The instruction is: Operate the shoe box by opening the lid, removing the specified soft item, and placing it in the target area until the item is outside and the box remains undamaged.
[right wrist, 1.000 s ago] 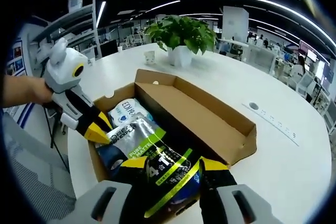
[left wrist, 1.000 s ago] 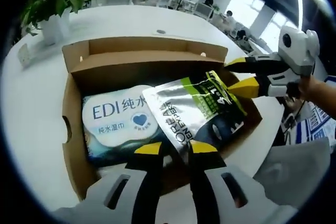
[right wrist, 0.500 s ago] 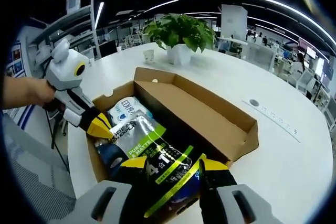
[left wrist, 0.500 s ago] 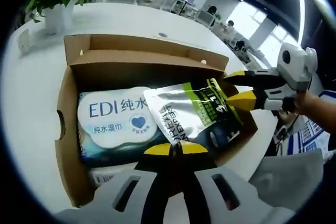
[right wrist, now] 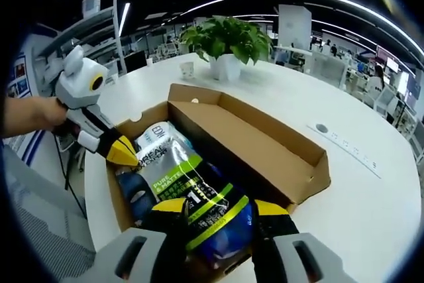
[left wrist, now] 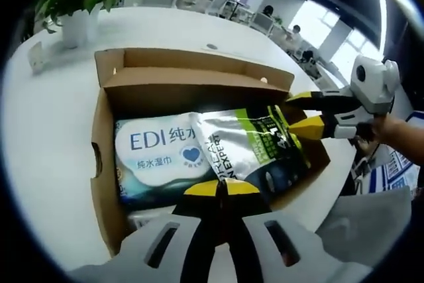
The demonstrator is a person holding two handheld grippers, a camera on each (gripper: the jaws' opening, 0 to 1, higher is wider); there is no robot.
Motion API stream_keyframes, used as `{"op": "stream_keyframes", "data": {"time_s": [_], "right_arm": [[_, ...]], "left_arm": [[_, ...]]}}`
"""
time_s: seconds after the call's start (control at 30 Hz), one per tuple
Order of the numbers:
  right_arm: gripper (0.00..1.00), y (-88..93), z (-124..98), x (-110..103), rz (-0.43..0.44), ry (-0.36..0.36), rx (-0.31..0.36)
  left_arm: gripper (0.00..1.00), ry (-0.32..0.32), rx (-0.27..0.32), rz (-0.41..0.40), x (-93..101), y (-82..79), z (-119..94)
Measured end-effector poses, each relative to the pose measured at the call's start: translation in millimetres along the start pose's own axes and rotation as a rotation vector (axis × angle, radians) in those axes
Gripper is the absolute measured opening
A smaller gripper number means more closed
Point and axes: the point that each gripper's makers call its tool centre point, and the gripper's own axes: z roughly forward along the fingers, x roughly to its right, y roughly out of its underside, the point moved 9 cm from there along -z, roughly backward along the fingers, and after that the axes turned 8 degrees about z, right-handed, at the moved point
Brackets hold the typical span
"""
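Inside the open shoe box (left wrist: 99,164), your left gripper (left wrist: 222,189) had clamped the silver pouch (left wrist: 248,147); your right gripper (right wrist: 212,210) seemingly straddled its other end, unlifted.

The open shoe box (left wrist: 99,164) sits on the round table (left wrist: 46,117), its lid (right wrist: 258,140) folded back on the far side. Inside, the foil pouch (left wrist: 248,147) lies on and beside the wet-wipes pack (left wrist: 156,157). The left gripper (left wrist: 222,189) meets the pouch's near edge; the right gripper (right wrist: 215,211) straddles its opposite end. A potted plant (right wrist: 228,48) stands on the table beyond the box.
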Motion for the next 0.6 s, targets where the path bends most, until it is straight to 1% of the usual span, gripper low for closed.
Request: {"op": "stream_keyframes", "data": {"time_s": [0.27, 0.47, 0.6], "right_arm": [[0.34, 0.5, 11.5, -1.1, 0.028, -0.016, -0.011], [0.33, 2.8, 19.1, -0.1, 0.075, -0.033, -0.018], [0.31, 3.4, 21.9, 1.3, 0.103, -0.039, -0.006]], "left_arm": [[0.0, -0.027, 0.006, 0.002, -10.8, 1.7, -6.1], [0.0, -0.031, 0.007, -0.007, -13.0, 4.1, -7.1], [0.0, -0.033, 0.006, -0.008, -14.3, 4.5, -6.8]]}}
